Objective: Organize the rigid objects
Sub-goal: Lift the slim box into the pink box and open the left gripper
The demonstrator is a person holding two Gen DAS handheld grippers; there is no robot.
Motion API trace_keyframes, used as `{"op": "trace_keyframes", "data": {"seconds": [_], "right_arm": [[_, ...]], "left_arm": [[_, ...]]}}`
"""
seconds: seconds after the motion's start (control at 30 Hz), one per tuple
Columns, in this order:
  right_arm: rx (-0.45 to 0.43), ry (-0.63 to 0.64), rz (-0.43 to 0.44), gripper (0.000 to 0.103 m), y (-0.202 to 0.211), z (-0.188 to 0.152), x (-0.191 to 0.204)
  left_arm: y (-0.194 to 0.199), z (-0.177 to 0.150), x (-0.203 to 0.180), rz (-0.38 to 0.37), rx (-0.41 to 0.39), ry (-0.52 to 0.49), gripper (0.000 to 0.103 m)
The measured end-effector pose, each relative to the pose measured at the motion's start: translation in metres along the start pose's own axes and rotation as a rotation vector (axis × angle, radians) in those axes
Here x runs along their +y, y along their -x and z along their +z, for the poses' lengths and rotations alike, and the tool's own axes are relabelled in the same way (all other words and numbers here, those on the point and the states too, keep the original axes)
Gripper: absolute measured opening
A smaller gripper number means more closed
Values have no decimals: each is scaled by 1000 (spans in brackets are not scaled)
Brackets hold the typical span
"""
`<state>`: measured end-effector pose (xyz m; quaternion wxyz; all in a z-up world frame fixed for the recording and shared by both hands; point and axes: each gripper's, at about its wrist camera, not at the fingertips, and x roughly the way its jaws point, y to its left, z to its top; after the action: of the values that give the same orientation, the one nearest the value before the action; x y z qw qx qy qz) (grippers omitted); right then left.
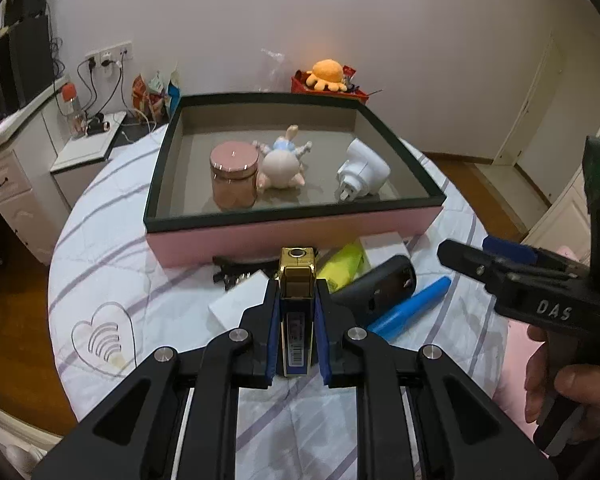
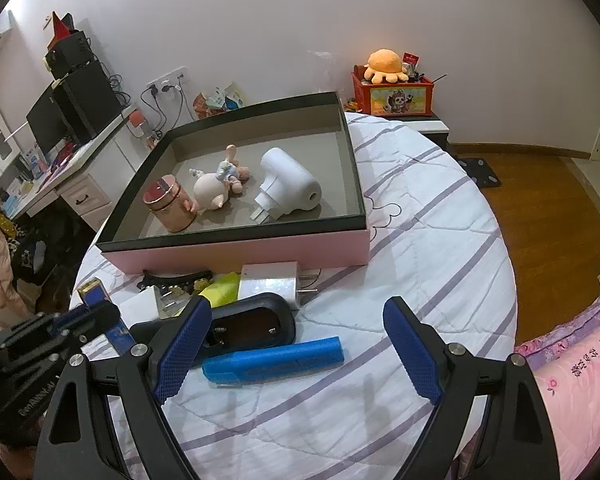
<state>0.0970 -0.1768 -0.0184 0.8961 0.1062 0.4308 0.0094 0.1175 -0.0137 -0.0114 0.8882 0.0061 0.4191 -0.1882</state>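
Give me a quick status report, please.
Left tongs shut on gold-capped lighter. Right tongs open above blue tube. Pink box ahead, path unobstructed.

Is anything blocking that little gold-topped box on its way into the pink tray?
Only the tray's own near wall. The left gripper holds the gold-topped box just short of it, so it must go over the dark rim. Inside, the pink jar, figurine and white plug leave bare floor.
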Motion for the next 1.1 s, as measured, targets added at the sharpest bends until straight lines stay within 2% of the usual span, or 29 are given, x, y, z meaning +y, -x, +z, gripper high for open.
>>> {"op": "trace_keyframes", "data": {"seconds": [0.27, 0.47, 0.6, 0.73, 0.83, 1.0, 1.1], "right_arm": [[-1, -20, -3, 89, -3, 5, -9], [-3, -40, -4, 89, -7, 10, -16], [-4, -46, -7, 89, -13, 18, -20], [-9, -58, -13, 89, -20, 30, -27], [-9, -69, -17, 89, -28, 38, -33], [12, -79, -23, 89, -43, 43, -39], [20, -88, -10, 91, -48, 43, -44]], "left_arm": [[11, 25, -8, -9, -61, -19, 15], [9, 63, -19, -8, -128, -49, 15], [-10, 93, -24, -15, -138, -58, 15], [-41, 114, -25, -26, -116, -62, 15], [-77, 125, -26, -32, -59, -65, 15], [-128, 122, -29, -31, 51, -57, 16], [-140, 119, -28, -14, 78, -42, 18]]}}
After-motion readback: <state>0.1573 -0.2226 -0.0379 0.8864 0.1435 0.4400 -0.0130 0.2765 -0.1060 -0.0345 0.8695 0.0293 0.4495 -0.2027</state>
